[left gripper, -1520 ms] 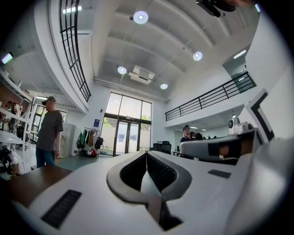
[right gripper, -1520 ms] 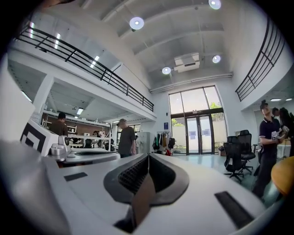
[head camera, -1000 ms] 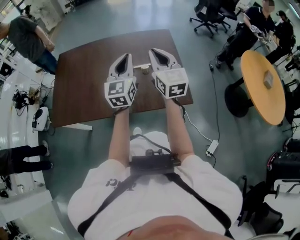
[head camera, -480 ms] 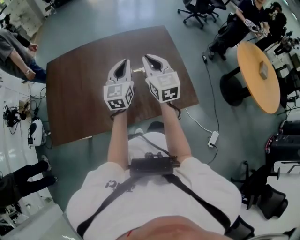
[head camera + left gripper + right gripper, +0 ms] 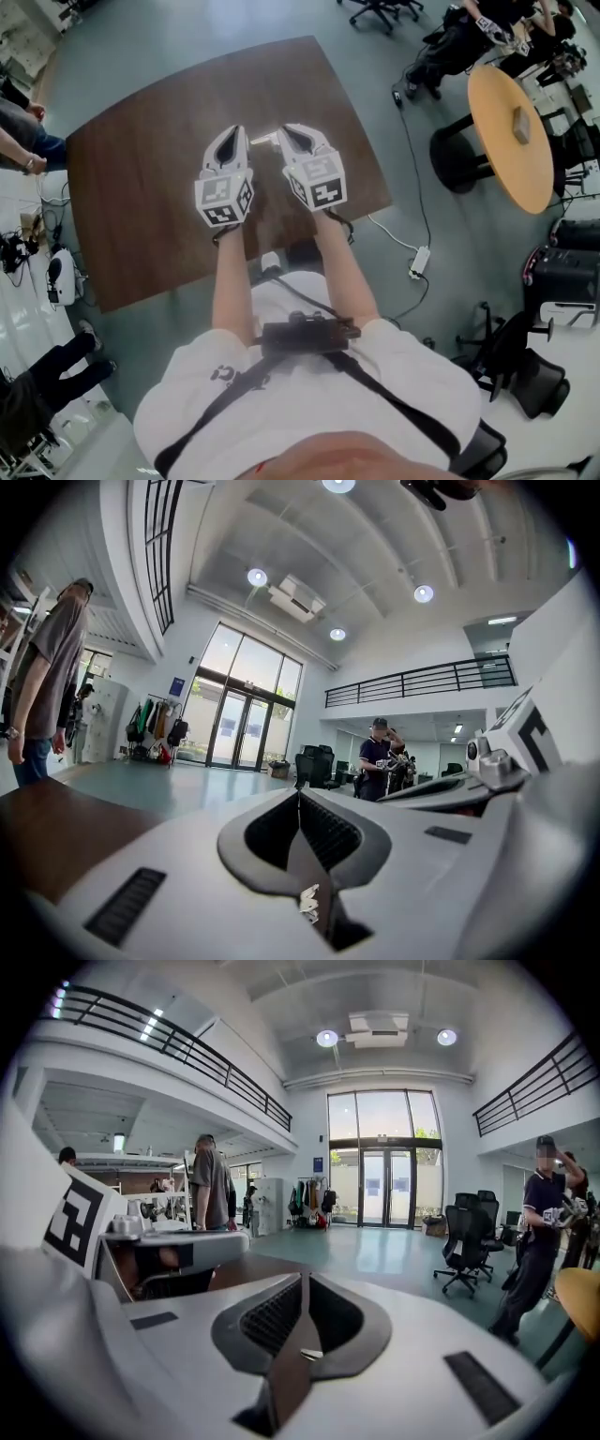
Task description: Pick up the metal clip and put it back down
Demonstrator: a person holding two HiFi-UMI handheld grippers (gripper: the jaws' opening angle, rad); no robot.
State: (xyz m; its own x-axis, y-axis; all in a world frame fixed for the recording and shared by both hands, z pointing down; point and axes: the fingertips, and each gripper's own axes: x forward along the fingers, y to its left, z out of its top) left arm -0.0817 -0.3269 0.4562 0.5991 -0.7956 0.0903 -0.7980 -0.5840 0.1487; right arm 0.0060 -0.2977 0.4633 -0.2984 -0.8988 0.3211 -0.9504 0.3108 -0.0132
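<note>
Two grippers hang side by side above a brown table (image 5: 141,122). The left gripper (image 5: 234,132) and right gripper (image 5: 287,129) both have their jaws pressed together, empty. The metal clip (image 5: 266,139) lies on the table between their tips.

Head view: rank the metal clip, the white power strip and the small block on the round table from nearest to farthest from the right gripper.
1. metal clip, on the brown table, just left of the right gripper.
2. white power strip, on the floor, off to the right.
3. small block, on the round table, far right.
</note>
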